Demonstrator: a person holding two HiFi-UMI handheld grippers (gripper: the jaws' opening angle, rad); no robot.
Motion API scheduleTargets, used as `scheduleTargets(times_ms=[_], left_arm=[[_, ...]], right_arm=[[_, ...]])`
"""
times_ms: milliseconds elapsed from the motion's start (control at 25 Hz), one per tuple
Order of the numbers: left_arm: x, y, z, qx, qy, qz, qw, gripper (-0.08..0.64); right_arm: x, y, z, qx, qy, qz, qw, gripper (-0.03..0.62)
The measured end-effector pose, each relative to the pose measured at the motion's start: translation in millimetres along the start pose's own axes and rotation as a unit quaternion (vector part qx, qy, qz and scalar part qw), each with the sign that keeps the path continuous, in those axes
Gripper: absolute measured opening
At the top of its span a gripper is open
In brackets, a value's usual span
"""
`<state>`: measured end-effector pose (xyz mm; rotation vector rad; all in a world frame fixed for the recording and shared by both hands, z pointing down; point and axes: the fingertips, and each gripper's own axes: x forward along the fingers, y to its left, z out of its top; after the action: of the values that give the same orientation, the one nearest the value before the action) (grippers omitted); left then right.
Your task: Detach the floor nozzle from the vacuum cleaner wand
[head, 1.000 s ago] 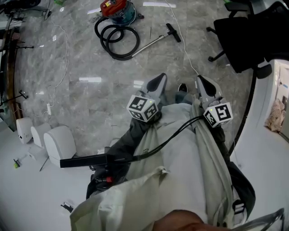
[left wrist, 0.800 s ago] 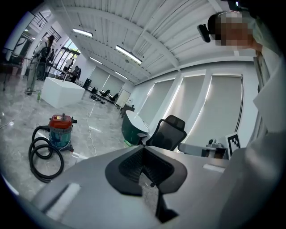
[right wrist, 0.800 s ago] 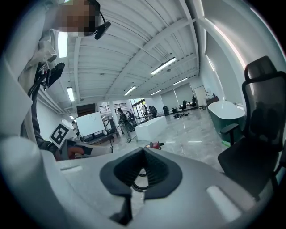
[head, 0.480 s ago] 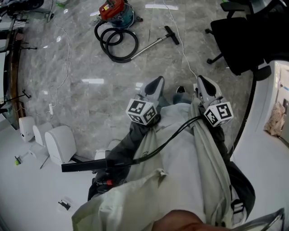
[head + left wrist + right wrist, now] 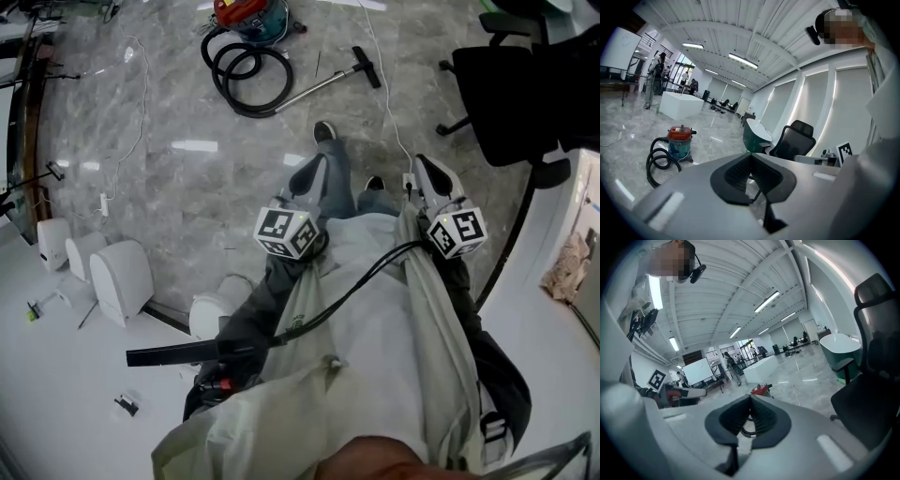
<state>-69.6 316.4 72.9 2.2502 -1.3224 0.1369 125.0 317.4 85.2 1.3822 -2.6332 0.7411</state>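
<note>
The vacuum cleaner [image 5: 246, 13], a red and teal canister, stands far across the floor at the top of the head view. Its black hose [image 5: 249, 75] lies coiled beside it. The metal wand [image 5: 314, 89] runs right from the coil to the black floor nozzle [image 5: 367, 67], still joined to it. My left gripper [image 5: 315, 167] and right gripper [image 5: 425, 165] are held near my body, well short of the vacuum, both shut on nothing. The canister [image 5: 679, 141] and hose [image 5: 657, 162] show left of the left gripper [image 5: 751, 157]. Just past the right gripper [image 5: 751, 399] sits the canister [image 5: 761, 390].
A black office chair [image 5: 518, 94] stands at the right. White rounded units [image 5: 120, 277] sit along the left by a white platform edge. A thin cable [image 5: 389, 117] trails over the floor toward me. My shoe [image 5: 325, 131] is stepped out ahead.
My leg has swung forward between the grippers and the vacuum. Both grippers have shifted slightly with the step and stay shut. The view has moved on toward the vacuum.
</note>
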Motion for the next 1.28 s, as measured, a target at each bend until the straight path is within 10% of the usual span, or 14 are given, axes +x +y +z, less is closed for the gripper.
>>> scheduleTargets(times_ms=[440,760,1280], left_arm=[[129.4,106.2,72.9,0.002,0.024,-0.020,0.9995,0.008],[213.2,191.0,143.8,0.029,0.032,-0.036,0.9984,0.006],[333.0,314.9,5.4,0.039,0.067,0.046,0.9959,0.006]], right_arm=[[128.6,-60.2,72.2,-0.059,-0.039,-0.061,0.996,0.002],[249.7,-77.4,105.1,-0.060,-0.006,-0.030,0.998,0.002],[353.6,-215.5,-54.1,0.043,0.020,-0.021,0.999,0.002]])
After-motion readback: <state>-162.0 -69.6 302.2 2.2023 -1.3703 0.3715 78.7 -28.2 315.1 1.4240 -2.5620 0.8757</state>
